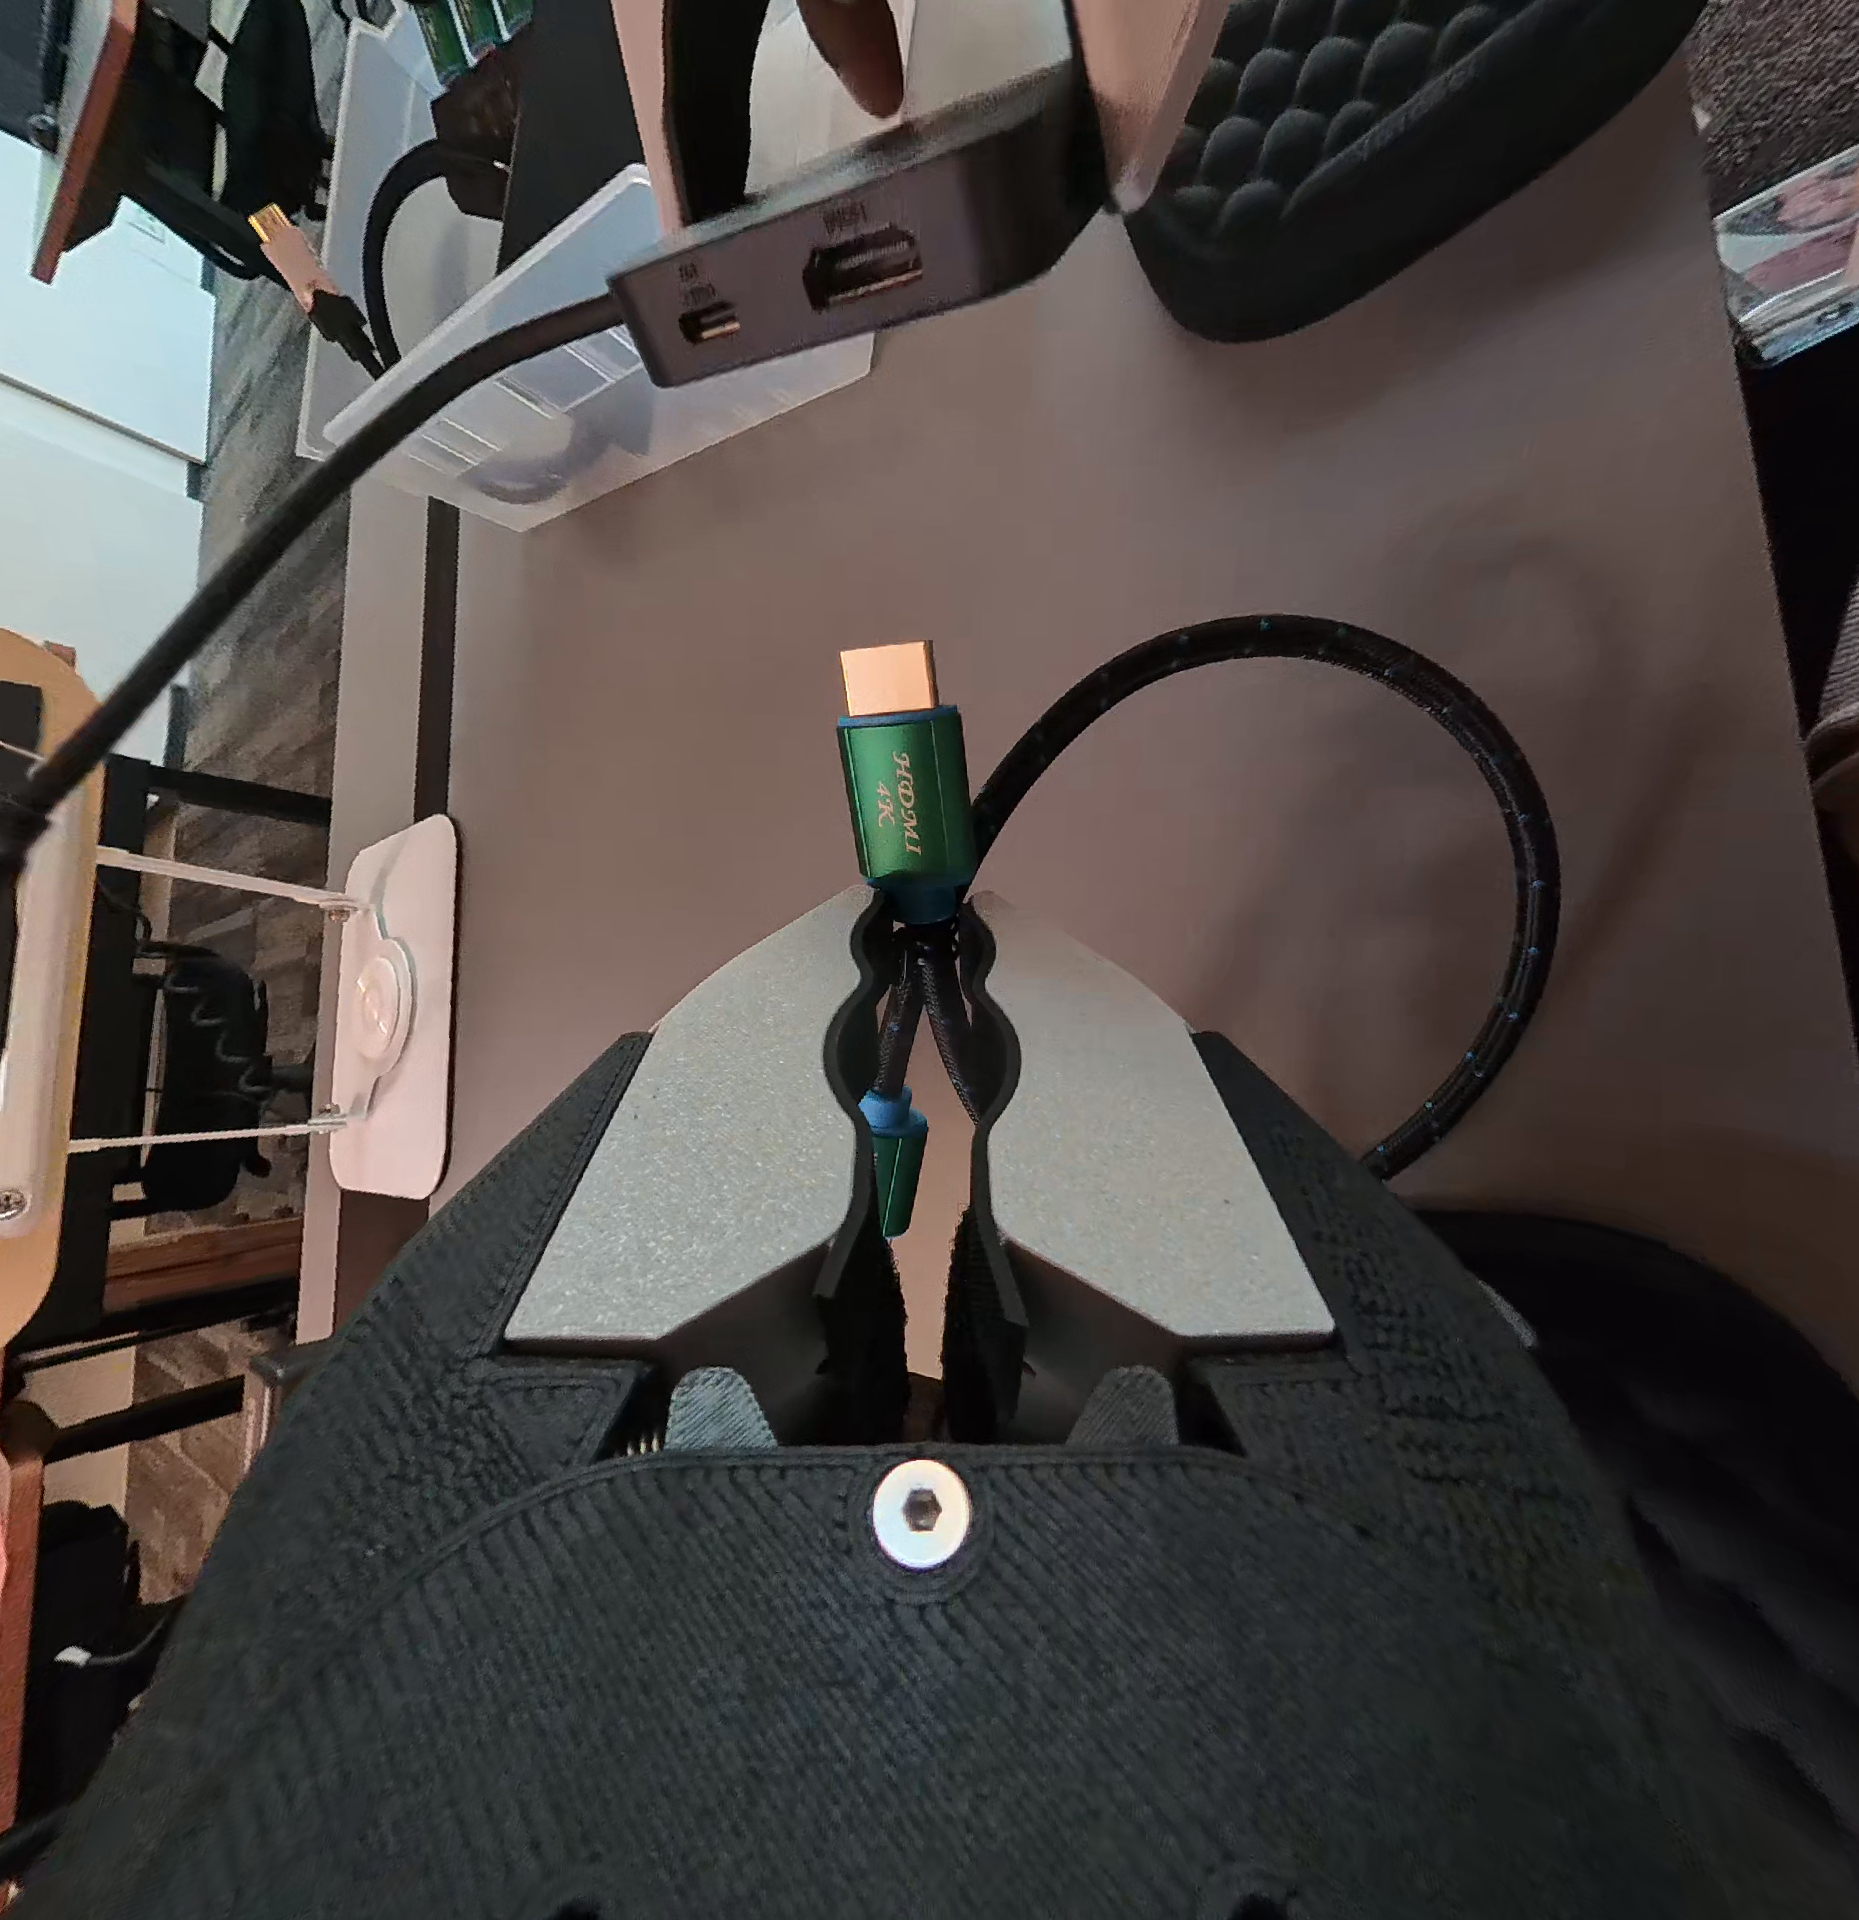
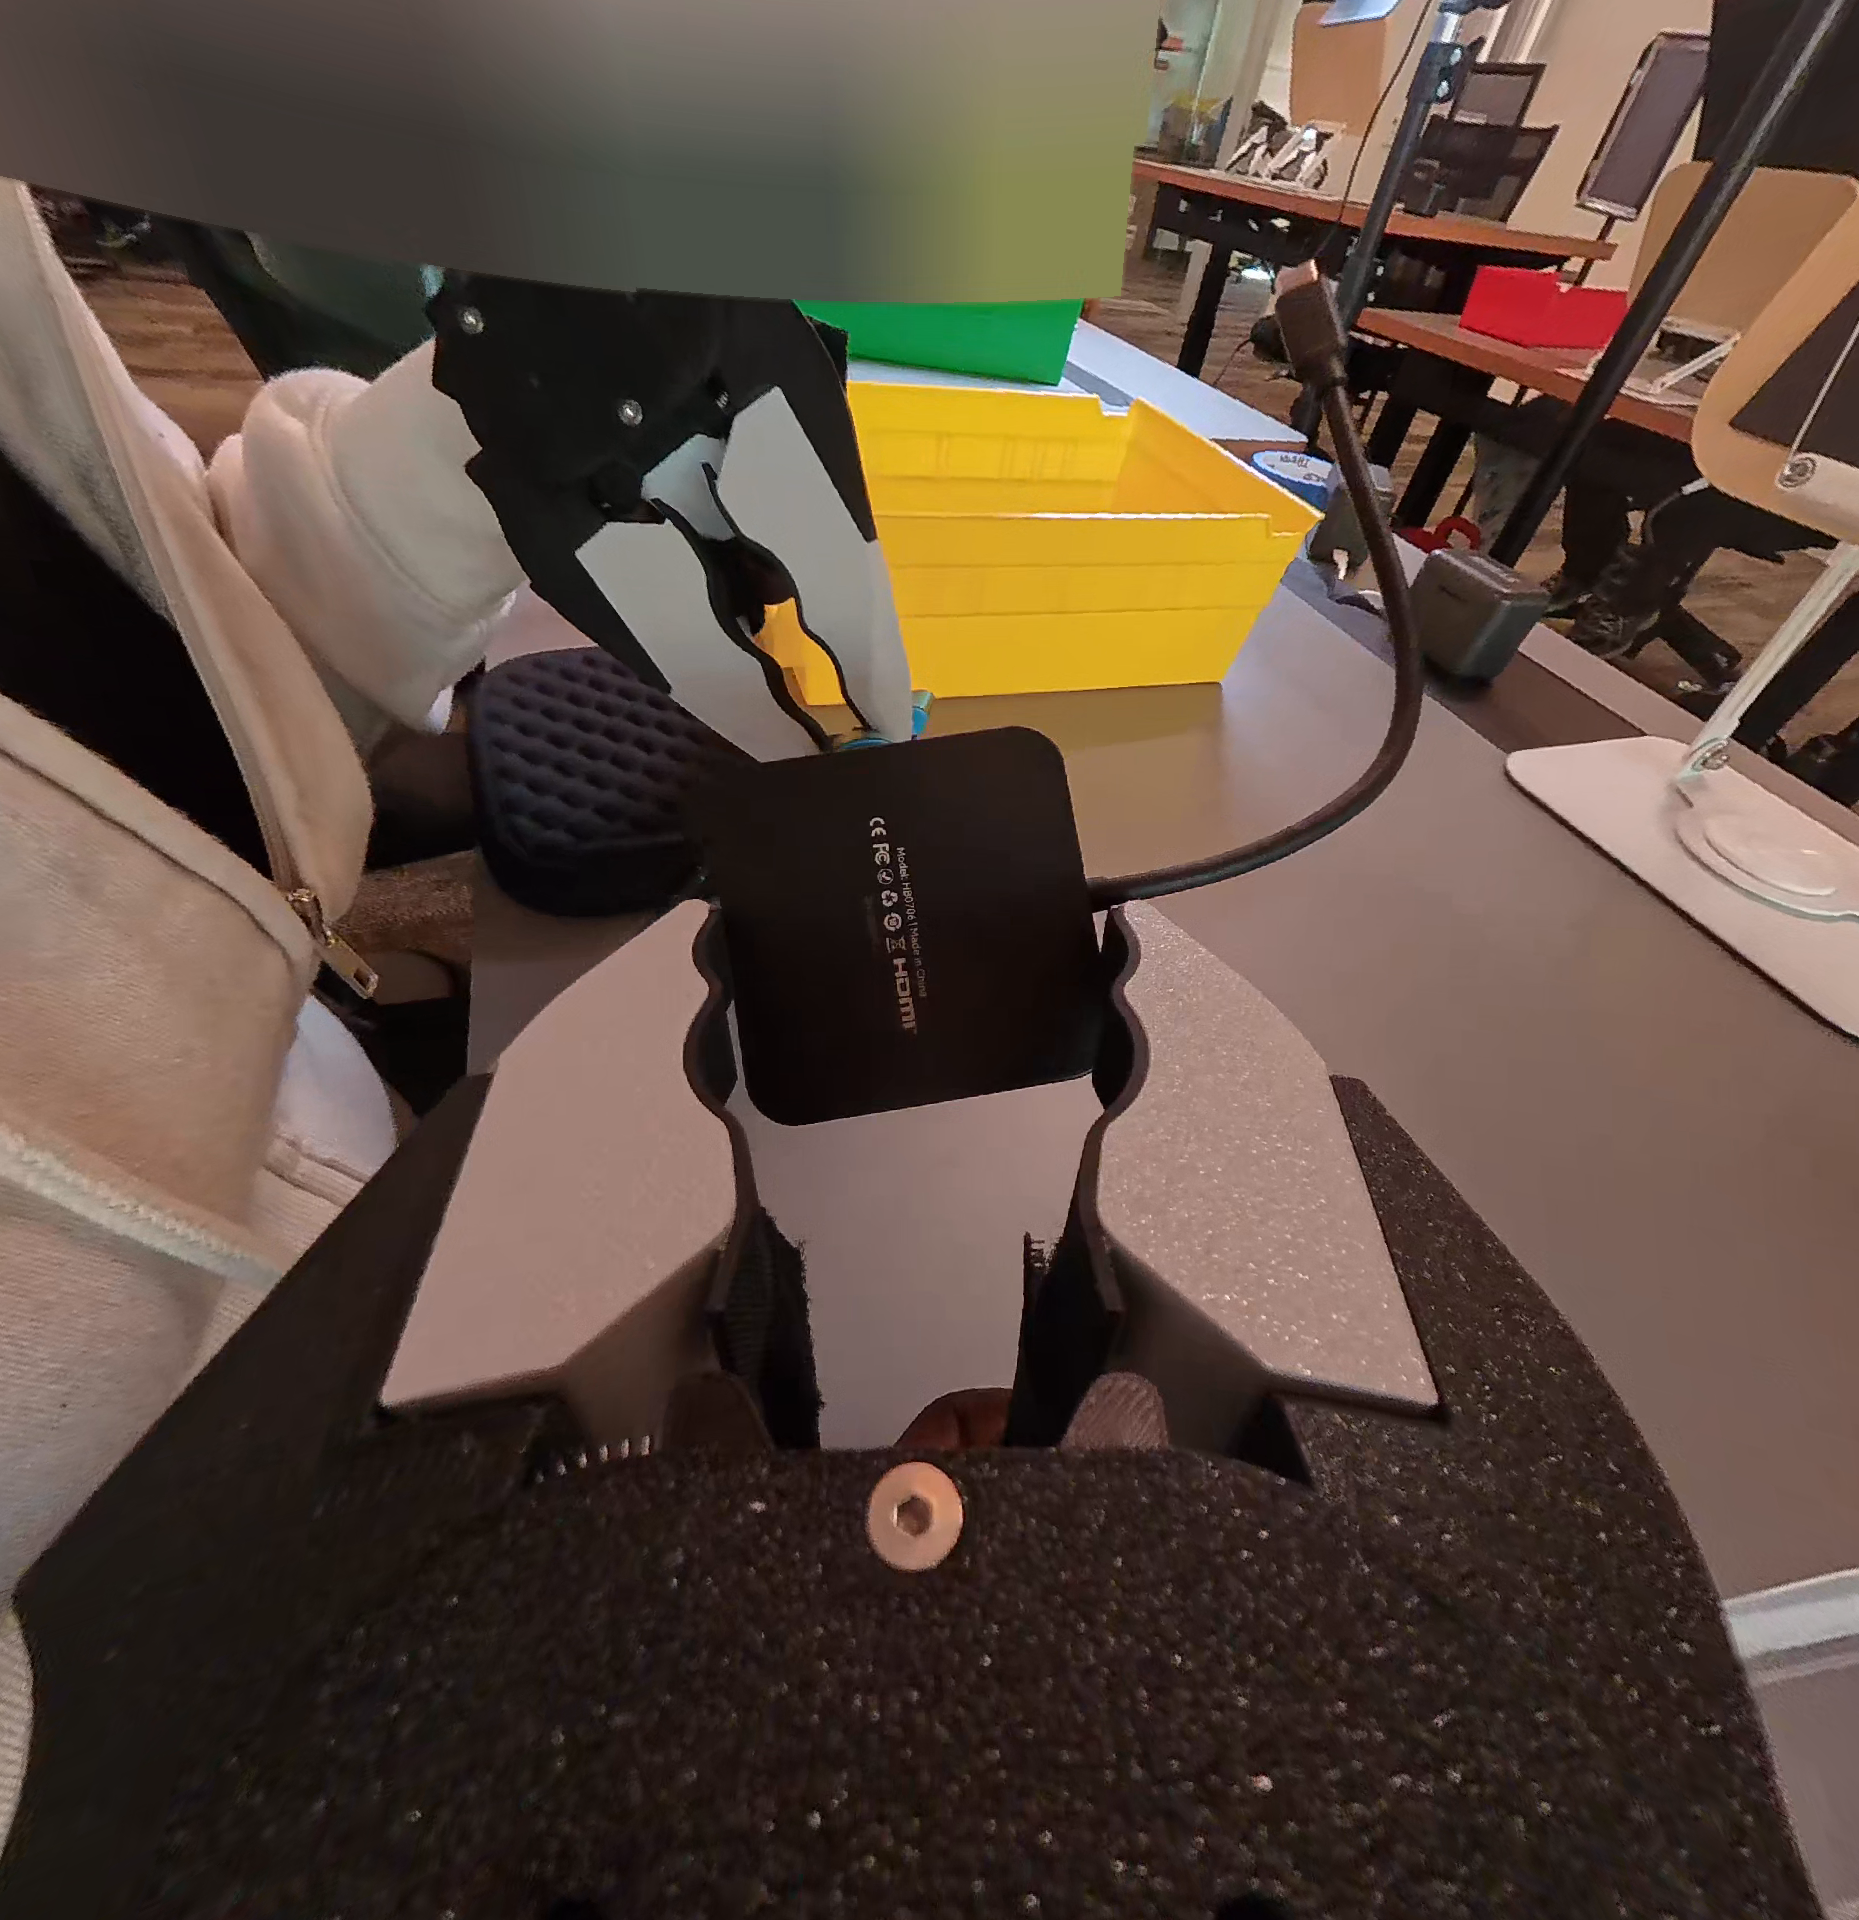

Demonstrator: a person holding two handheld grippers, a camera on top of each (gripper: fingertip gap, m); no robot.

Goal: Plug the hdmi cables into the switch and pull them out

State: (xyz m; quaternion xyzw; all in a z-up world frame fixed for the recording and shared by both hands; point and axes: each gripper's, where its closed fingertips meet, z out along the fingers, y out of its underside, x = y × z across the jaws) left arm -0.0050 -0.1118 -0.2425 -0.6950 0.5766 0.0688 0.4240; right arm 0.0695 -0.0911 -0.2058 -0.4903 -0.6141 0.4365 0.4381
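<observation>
You get soft, even indoor light in both views, with faint shadows on the table (image 1: 1216,499). Bright window light washes out the left edge of the left wrist view. Your wide lenses bend lines near the edges. The switch (image 1: 831,249) at the top shows slight motion blur.

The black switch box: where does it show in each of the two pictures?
Left wrist view: the switch sits top centre, ports facing the camera, ahead of the green plug.
Right wrist view: the switch sits centre, flat back up, between the right gripper fingers.
Shared landmark: the black dimpled pad beside it.
</observation>
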